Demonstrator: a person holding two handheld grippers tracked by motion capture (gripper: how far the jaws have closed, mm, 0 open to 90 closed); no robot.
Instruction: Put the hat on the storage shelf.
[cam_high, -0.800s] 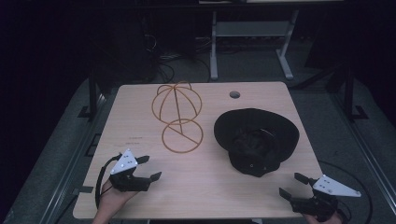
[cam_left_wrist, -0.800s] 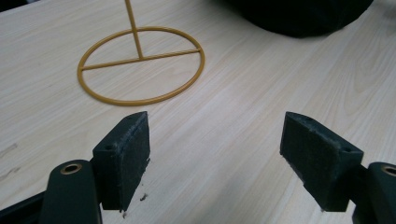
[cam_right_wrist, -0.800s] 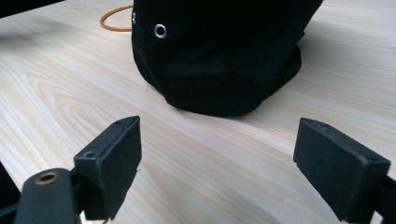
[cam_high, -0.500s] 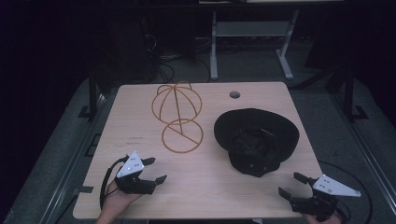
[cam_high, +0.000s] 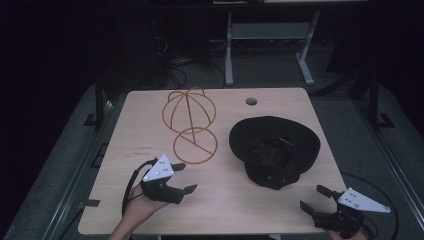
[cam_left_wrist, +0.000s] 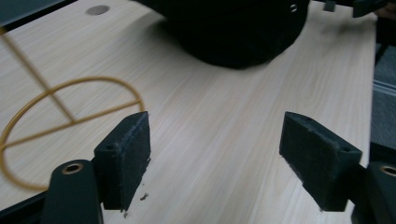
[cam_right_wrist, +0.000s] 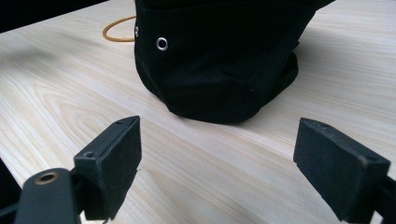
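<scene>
A black bucket hat (cam_high: 274, 147) lies on the right half of the wooden table (cam_high: 235, 200), brim spread, crown toward the front. A gold wire hat stand (cam_high: 189, 120) stands left of it, its ring base (cam_left_wrist: 51, 135) flat on the wood. My left gripper (cam_high: 184, 177) hovers open near the front left, pointing right toward the hat (cam_left_wrist: 233, 28). My right gripper (cam_high: 315, 198) is open at the front right edge, aimed at the hat's crown (cam_right_wrist: 219, 60), which has a metal eyelet (cam_right_wrist: 162, 44). Nothing is between either pair of jaws.
A round cable hole (cam_high: 251, 101) sits near the table's far edge. Beyond the table stand a white metal frame (cam_high: 270, 45) and loose cables on a dark floor. A cable (cam_high: 131, 182) loops from the left gripper.
The left gripper has moved right and slightly forward along the front of the table. The right gripper has stayed put.
</scene>
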